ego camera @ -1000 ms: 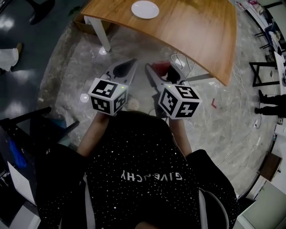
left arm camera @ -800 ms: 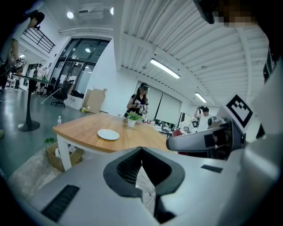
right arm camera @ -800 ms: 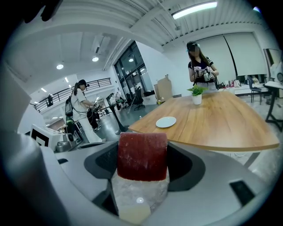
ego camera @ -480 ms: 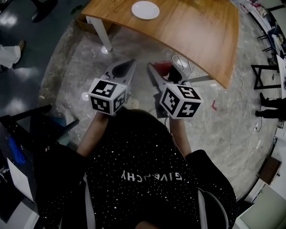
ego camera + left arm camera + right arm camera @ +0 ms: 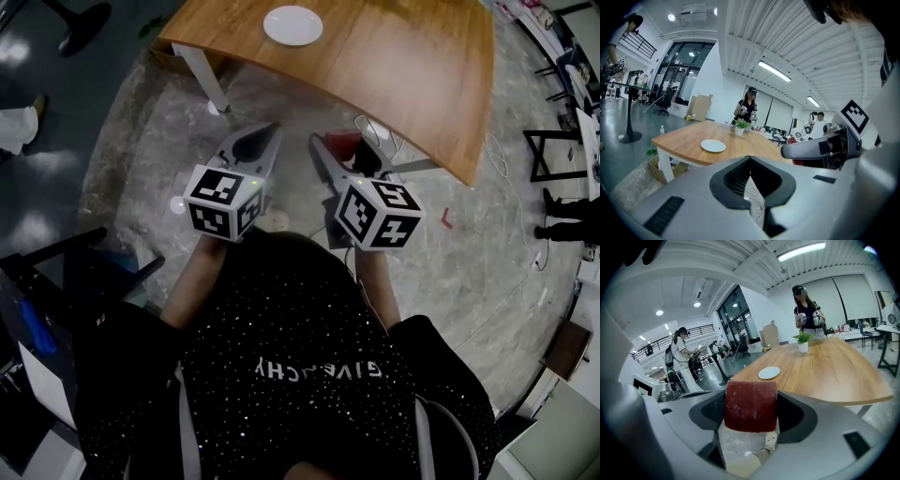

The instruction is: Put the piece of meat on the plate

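A dark red slab of meat (image 5: 751, 406) sits clamped between the jaws of my right gripper (image 5: 752, 411); in the head view the meat (image 5: 343, 142) shows as a red patch at that gripper (image 5: 336, 150). The white plate (image 5: 292, 25) lies near the far left end of the wooden table (image 5: 412, 66), well ahead of both grippers, and shows as plate (image 5: 768, 373) and plate (image 5: 713, 146) in the gripper views. My left gripper (image 5: 255, 142) hangs beside the right one over the floor, jaws closed with nothing between them.
A small potted plant (image 5: 802, 342) stands further back on the table. A person (image 5: 806, 310) stands beyond the table's far end, another person (image 5: 680, 355) at the left. White cables (image 5: 380, 131) trail on the marbled floor under the table edge.
The table and plate have shifted slightly left and up in the head view. Both grippers keep their pose, the meat still held.
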A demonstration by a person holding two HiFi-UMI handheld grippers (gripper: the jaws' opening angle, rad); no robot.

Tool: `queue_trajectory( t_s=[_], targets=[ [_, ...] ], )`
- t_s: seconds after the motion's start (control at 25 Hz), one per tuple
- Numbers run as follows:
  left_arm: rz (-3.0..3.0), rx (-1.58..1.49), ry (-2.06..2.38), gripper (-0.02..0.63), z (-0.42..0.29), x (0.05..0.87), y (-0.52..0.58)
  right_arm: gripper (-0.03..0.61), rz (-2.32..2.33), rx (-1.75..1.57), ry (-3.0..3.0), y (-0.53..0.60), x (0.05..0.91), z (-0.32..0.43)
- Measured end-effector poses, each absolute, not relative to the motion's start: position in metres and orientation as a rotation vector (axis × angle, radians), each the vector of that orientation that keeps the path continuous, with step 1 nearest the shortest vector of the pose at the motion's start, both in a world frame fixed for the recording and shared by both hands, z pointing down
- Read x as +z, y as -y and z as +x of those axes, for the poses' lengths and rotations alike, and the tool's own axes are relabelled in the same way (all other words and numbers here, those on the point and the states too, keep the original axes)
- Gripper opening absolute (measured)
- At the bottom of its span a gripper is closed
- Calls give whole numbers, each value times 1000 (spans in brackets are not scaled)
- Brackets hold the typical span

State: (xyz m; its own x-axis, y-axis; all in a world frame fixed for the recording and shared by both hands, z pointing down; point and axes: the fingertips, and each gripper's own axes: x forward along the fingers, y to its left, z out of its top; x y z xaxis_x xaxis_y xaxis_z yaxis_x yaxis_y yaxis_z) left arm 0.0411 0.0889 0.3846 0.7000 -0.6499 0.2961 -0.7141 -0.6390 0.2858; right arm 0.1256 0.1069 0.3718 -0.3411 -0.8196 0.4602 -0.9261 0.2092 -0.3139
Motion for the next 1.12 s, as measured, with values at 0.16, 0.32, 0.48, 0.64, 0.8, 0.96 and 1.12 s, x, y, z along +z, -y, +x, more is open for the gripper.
queue_trajectory(
  t_s=[0.16, 0.32, 0.48, 0.64, 0.8, 0.96, 1.12],
  targets=[
    [2526, 237, 1054, 9, 47, 384, -81, 318, 1687, 825, 2273, -101, 373, 131],
    [2518, 244, 1041, 9, 51, 391, -68, 318, 1692, 845, 2252, -93, 380, 135],
    [2519, 245, 1036, 9, 52, 392, -49, 318, 1694, 845, 2247, -73, 381, 137],
    [2513, 240, 1038, 9, 55, 390, -22, 318, 1687, 843, 2254, -45, 378, 138],
    [2518, 237, 1037, 9, 55, 386, 13, 318, 1691, 838, 2256, -9, 375, 139],
    [2519, 234, 1036, 9, 52, 384, 51, 318, 1693, 834, 2253, 28, 373, 135],
    [2519, 250, 1014, 9, 56, 381, 84, 318, 1696, 843, 2243, 62, 371, 136]
  ],
)
